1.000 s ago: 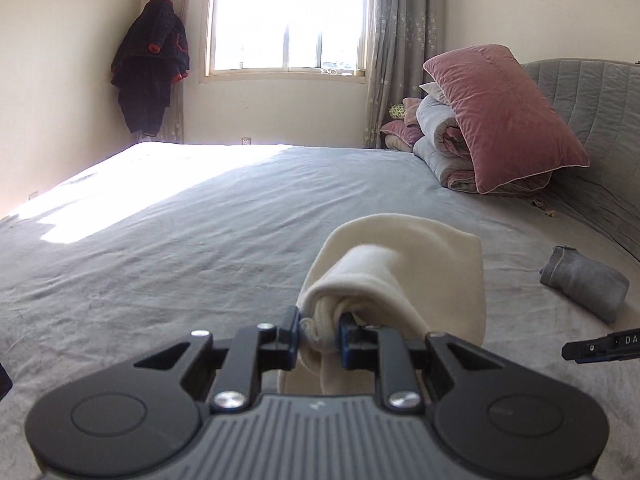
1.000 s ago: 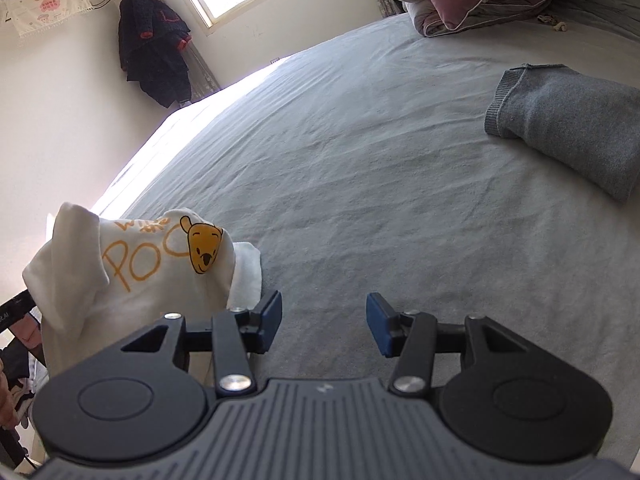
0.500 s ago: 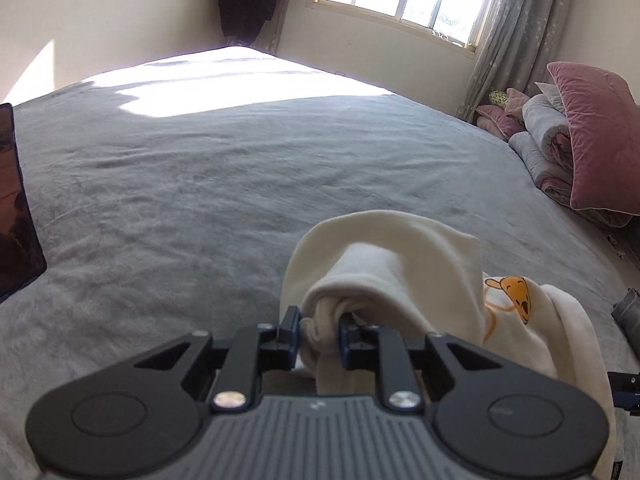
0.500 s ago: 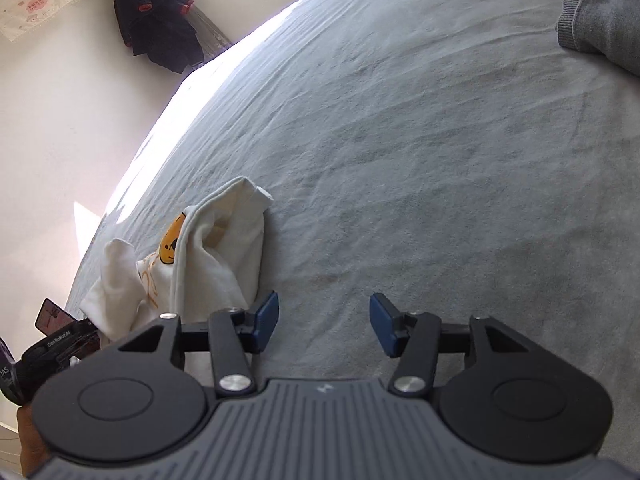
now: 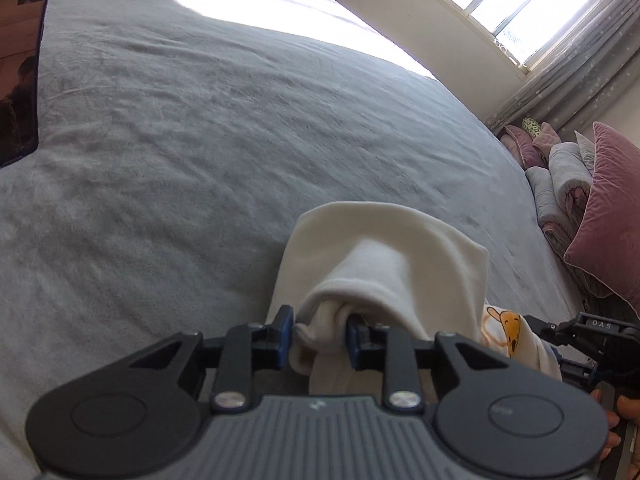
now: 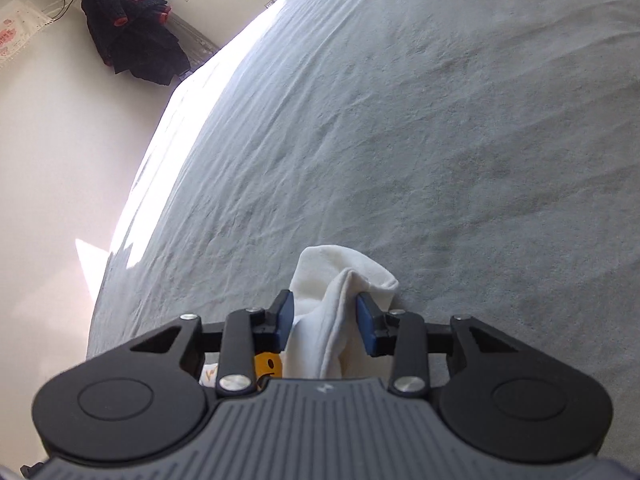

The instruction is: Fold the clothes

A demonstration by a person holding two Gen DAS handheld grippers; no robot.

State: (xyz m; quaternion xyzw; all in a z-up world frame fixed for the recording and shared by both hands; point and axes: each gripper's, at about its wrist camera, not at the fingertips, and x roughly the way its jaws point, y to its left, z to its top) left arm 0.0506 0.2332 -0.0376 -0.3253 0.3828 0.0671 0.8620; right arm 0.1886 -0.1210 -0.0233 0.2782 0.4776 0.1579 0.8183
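Observation:
A cream garment (image 5: pixel 384 248) with an orange bear print (image 5: pixel 506 322) lies bunched on the grey bed (image 5: pixel 200 140). My left gripper (image 5: pixel 320 332) is shut on a rolled fold of it, and the cloth bulges out ahead of the pads. In the right wrist view the same garment (image 6: pixel 340 280) stands between the blue pads of my right gripper (image 6: pixel 326 318). Its jaws are closing, and both pads touch the fold. The bear print (image 6: pixel 268 364) peeks out under the left finger. The right tool's black body (image 5: pixel 596 328) shows at the right edge of the left wrist view.
Grey bedspread (image 6: pixel 440 120) stretches wide beyond the garment. Pink and grey pillows (image 5: pixel 600 220) are stacked at the head end below a curtained window (image 5: pixel 520 0). A dark coat (image 6: pixel 136 36) hangs in the corner. A dark panel (image 5: pixel 20 60) sits at the bed's left edge. A person's fingers (image 5: pixel 616 412) hold the right tool.
The right gripper swung left from bare bedspread onto the garment and its jaws narrowed around a fold. The left gripper sank and rolled while keeping its grip. The grey folded item left view.

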